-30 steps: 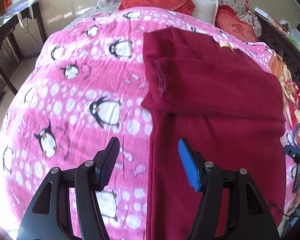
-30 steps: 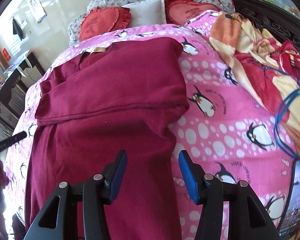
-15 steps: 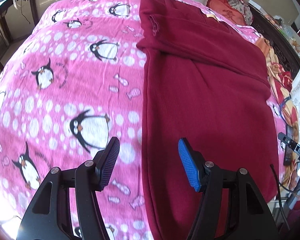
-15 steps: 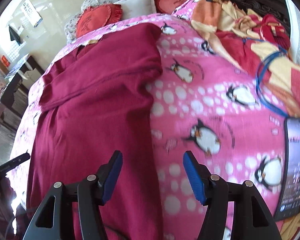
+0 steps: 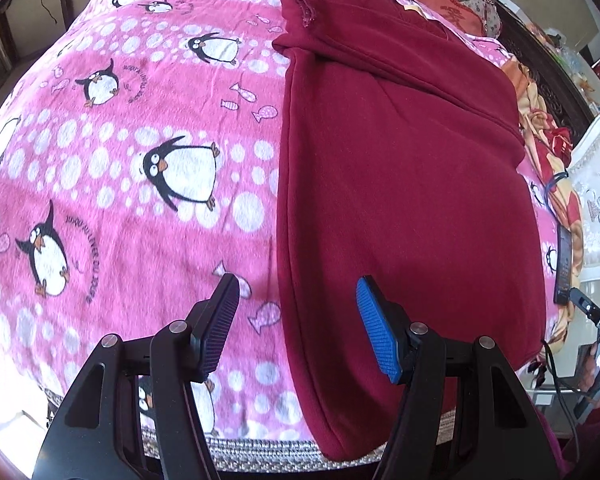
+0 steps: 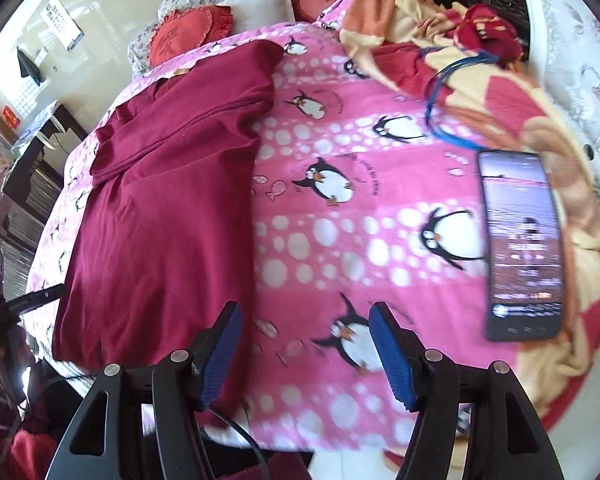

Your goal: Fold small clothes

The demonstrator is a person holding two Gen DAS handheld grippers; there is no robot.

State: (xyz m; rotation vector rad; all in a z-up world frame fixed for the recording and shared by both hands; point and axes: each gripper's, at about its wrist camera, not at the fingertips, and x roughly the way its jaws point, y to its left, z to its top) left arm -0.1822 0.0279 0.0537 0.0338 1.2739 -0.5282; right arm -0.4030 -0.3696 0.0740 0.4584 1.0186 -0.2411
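A dark red sweater (image 5: pixel 400 168) lies lengthwise on the pink penguin blanket (image 5: pixel 120 168), its sleeves folded across the chest and its hem at the bed's near edge. My left gripper (image 5: pixel 296 320) hangs open over the sweater's left side edge near the hem, nothing between its fingers. In the right wrist view the same sweater (image 6: pixel 160 200) lies to the left. My right gripper (image 6: pixel 306 344) hovers over the blanket (image 6: pixel 340 248) beside the sweater's right edge; its jaws are opening and hold nothing.
A smartphone (image 6: pixel 522 244) with a lit screen lies on the blanket to the right. A crumpled orange and red quilt (image 6: pixel 460 52) with a blue cable fills the far right. Red heart cushions (image 6: pixel 184 34) and pillows sit at the headboard. A dark desk (image 6: pixel 32 152) stands left.
Both grippers have drawn back from the sweater's middle toward its hem and the bed's near edge. The right gripper's jaws have widened and now stand over the blanket beside the sweater.
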